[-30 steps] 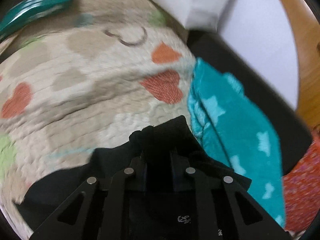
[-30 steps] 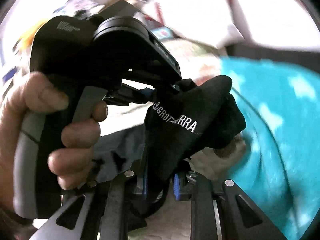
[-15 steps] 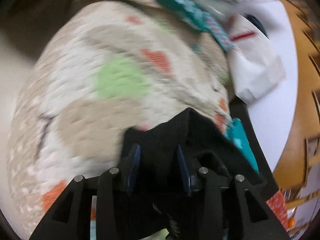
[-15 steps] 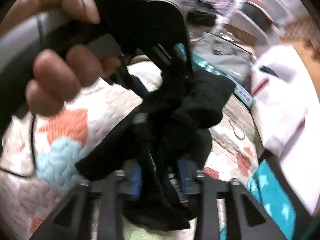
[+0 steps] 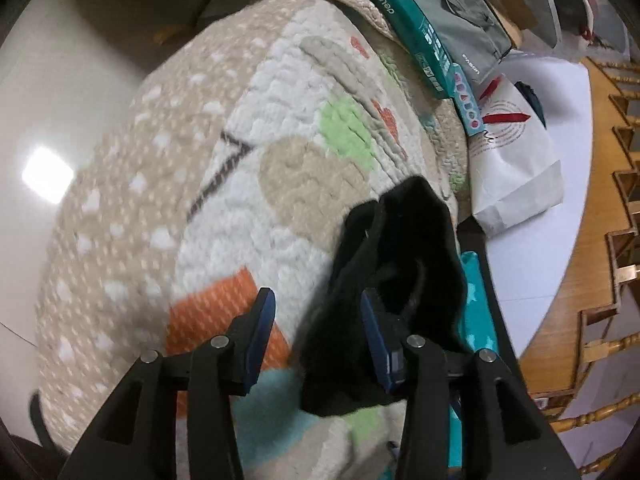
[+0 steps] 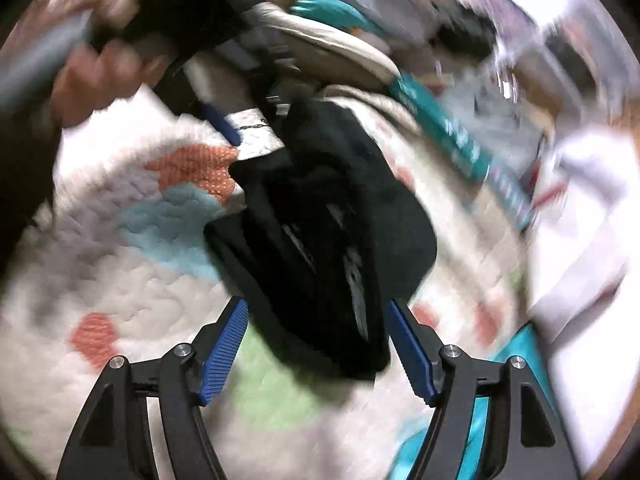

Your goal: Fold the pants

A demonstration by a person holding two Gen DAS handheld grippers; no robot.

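Both claws stand parted, gripping nothing; the black pants (image 6: 320, 232) lie bunched on the patterned quilt (image 5: 224, 208); the bundle's long axis runs away from the right claw (image 6: 318, 344), dead ahead between its blue pads; for the left claw (image 5: 318, 328) the cloth drapes against its right-hand finger only; right looks better placed, I'd say, though that view is blurred.

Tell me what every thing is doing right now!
left gripper: open, holding nothing.
right gripper: open, holding nothing.
black pants: let go, bunched in a heap on the quilt.
quilt: spread out, lumpy.
white paper bag: lying on its side beside the quilt.
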